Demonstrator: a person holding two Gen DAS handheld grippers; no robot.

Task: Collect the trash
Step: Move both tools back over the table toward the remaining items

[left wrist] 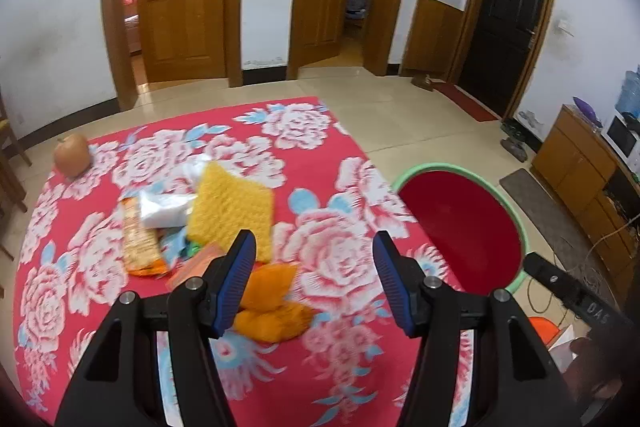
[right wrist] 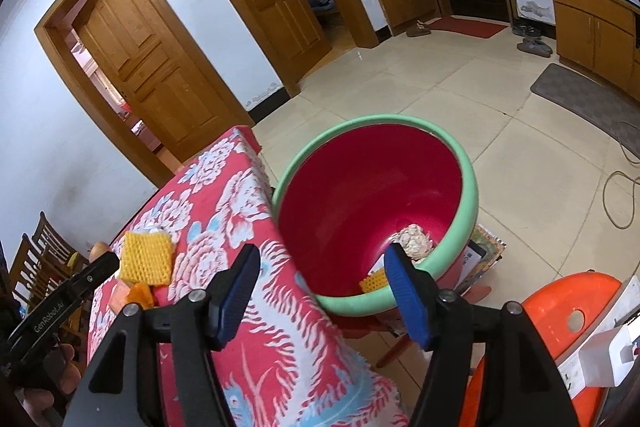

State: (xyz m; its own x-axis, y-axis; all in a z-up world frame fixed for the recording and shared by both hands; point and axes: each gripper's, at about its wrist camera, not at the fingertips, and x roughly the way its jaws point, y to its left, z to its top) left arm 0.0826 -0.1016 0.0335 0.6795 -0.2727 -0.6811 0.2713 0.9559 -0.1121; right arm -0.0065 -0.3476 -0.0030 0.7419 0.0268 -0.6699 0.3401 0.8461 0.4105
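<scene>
Trash lies on the red floral tablecloth (left wrist: 340, 147): a yellow foam net (left wrist: 230, 207), a white wrapper (left wrist: 164, 211), an orange snack packet (left wrist: 140, 247) and orange peel (left wrist: 272, 303). My left gripper (left wrist: 314, 271) is open and empty above the peel. A red basin with a green rim (right wrist: 376, 199) stands beside the table, also in the left wrist view (left wrist: 460, 227). It holds crumpled paper (right wrist: 414, 241) and a yellow scrap (right wrist: 374, 283). My right gripper (right wrist: 320, 287) is open and empty over the basin's near rim. The foam net (right wrist: 146, 259) shows at left.
An onion (left wrist: 72, 155) sits at the table's far left corner. An orange plastic stool (right wrist: 568, 323) stands right of the basin. Wooden doors, a cabinet (left wrist: 580, 167), floor mats and cables (right wrist: 616, 199) ring the tiled floor. Chairs (right wrist: 36, 259) stand at the left.
</scene>
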